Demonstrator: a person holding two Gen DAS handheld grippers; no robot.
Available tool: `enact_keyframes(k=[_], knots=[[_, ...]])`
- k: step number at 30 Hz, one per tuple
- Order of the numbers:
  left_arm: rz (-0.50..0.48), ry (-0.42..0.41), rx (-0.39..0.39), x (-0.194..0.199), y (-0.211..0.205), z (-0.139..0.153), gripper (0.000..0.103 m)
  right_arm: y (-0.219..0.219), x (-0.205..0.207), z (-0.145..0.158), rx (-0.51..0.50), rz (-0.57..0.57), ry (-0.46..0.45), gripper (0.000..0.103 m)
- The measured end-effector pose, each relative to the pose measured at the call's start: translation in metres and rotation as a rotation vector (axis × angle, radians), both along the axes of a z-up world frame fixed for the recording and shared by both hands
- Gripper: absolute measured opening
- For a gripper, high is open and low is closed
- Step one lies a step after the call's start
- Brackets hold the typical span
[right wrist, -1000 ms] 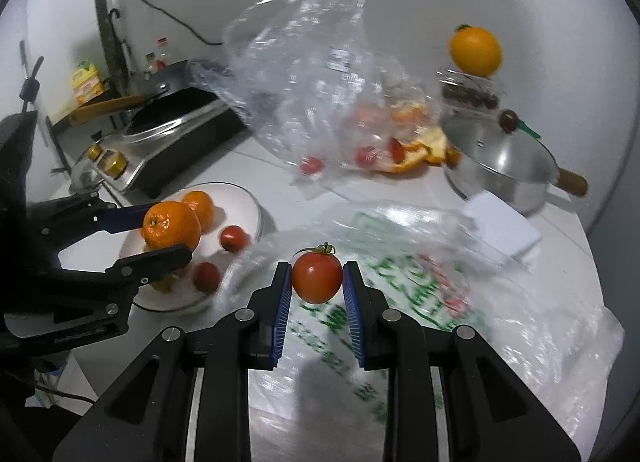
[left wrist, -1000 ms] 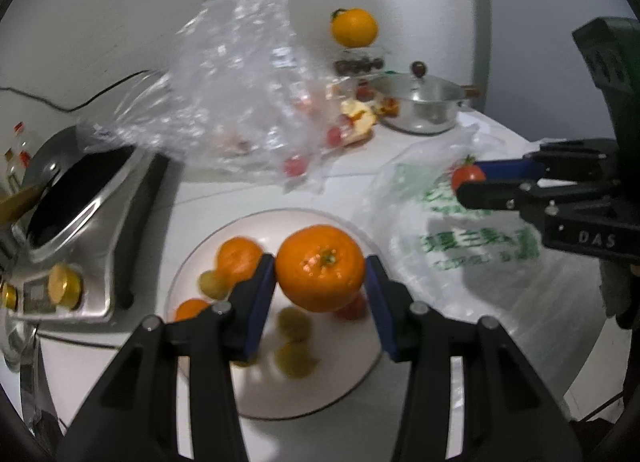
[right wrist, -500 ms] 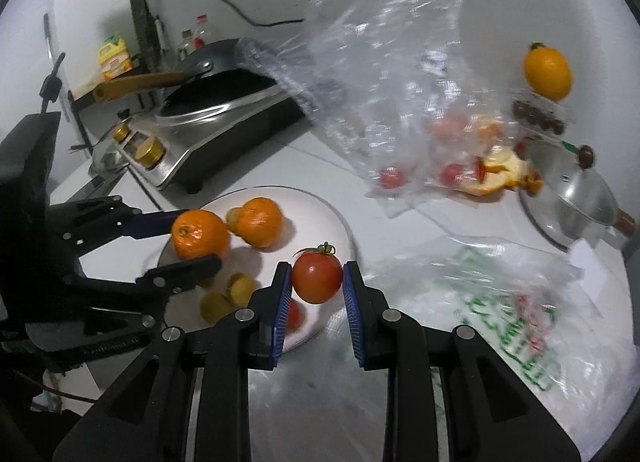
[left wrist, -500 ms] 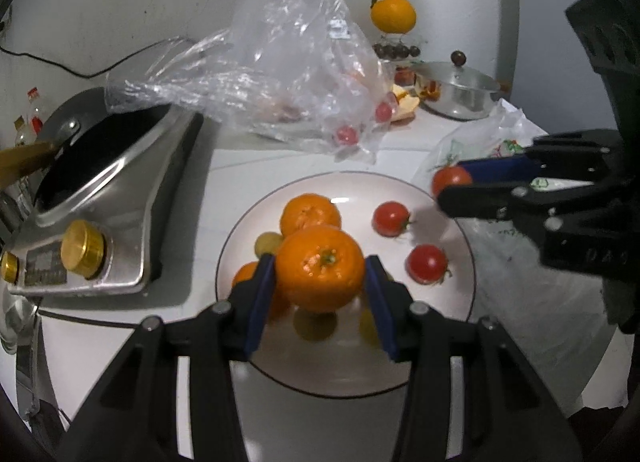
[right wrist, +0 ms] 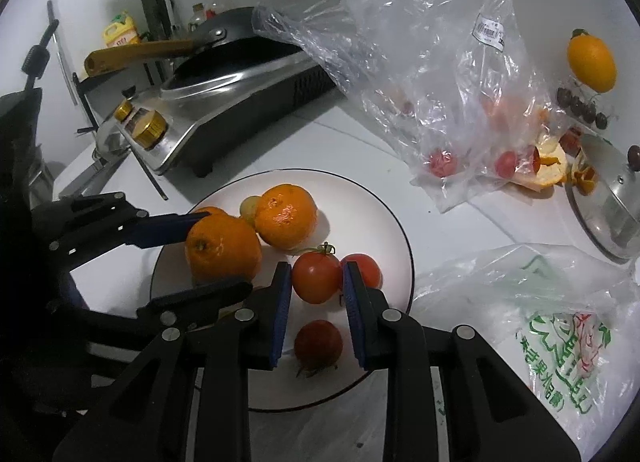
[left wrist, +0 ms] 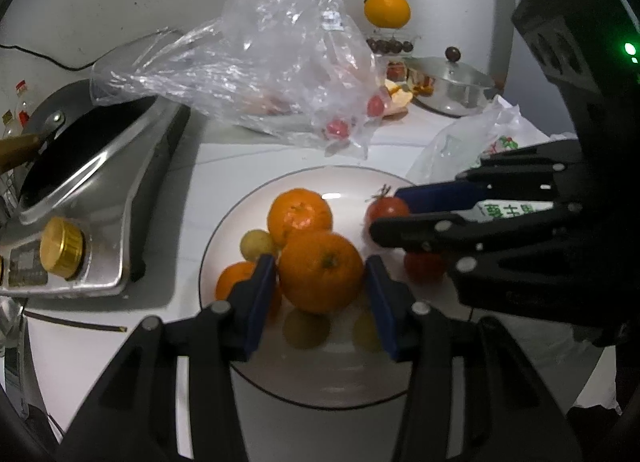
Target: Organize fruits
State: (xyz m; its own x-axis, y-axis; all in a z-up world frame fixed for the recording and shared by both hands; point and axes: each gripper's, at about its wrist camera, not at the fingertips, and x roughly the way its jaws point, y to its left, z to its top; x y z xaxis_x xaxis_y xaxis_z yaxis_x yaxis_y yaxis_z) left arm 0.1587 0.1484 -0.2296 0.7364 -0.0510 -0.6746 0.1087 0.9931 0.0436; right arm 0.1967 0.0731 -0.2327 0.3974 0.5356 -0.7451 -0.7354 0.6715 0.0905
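White-rimmed plate (left wrist: 224, 246) loading with both tongs at once. On the left, cradling the big orange (left wrist: 320, 278) between the blue pads of the left tongs (left wrist: 321, 266), jaws having just been opening a little with the fruit between them, pads lying close against both flanks; hard to tell whether pressing or already letting go. Lowering that fruit among the others: a second orange (left wrist: 299, 216) just ahead of the tips, a small yellow-green fruit (left wrist: 256, 245) ahead and to the left, a third orange (left wrist: 234, 280) partly hidden behind the left finger. On the right, clamping the stemmed tomato (right wrist: 316, 278) in the right tongs (right wrist: 315, 270), jaws almost fully closed on it, holding it over the plate's near half. Crowding two loose tomatoes (right wrist: 362, 268) on the plate, one just right of the tips, the other below, between the fingers. Facing a crumpled clear plastic bag (left wrist: 280, 62) on the worktop (left wrist: 208, 166) beyond the plate, with a steel stove (left wrist: 100, 190) off to the left of the left tongs and a green-printed bag (right wrist: 540, 302) to the right of the right tongs.
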Motion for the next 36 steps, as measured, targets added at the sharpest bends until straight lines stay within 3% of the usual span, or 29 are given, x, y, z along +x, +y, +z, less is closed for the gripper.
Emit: enact_keyframes(k=[10,11,13,16,19,23,26,36], knots=[[0.017,-0.048,0.017,-0.013,-0.005,0.015,0.053,-0.012,-0.003,0.011,-0.001,-0.046,-0.03,0.038],[0.019,-0.051,0.017,-0.015,-0.005,0.017,0.054,-0.015,-0.004,0.014,0.001,-0.051,-0.034,0.038],[0.028,-0.067,0.014,-0.02,-0.006,0.022,0.066,-0.021,-0.007,0.02,0.005,-0.063,-0.048,0.038],[0.036,-0.094,0.005,-0.029,-0.009,0.031,0.066,-0.032,-0.014,0.03,0.008,-0.085,-0.072,0.038],[0.049,-0.123,0.002,-0.039,-0.013,0.042,0.066,-0.047,-0.022,0.042,0.021,-0.119,-0.099,0.038],[0.068,-0.169,-0.016,-0.054,-0.018,0.061,0.067,-0.067,-0.036,0.062,0.044,-0.163,-0.143,0.05],[0.086,-0.195,-0.039,-0.064,-0.021,0.074,0.079,-0.083,-0.049,0.078,0.066,-0.194,-0.181,0.05],[0.139,-0.305,-0.066,-0.103,-0.043,0.13,0.086,-0.125,-0.092,0.133,0.142,-0.26,-0.299,0.057]])
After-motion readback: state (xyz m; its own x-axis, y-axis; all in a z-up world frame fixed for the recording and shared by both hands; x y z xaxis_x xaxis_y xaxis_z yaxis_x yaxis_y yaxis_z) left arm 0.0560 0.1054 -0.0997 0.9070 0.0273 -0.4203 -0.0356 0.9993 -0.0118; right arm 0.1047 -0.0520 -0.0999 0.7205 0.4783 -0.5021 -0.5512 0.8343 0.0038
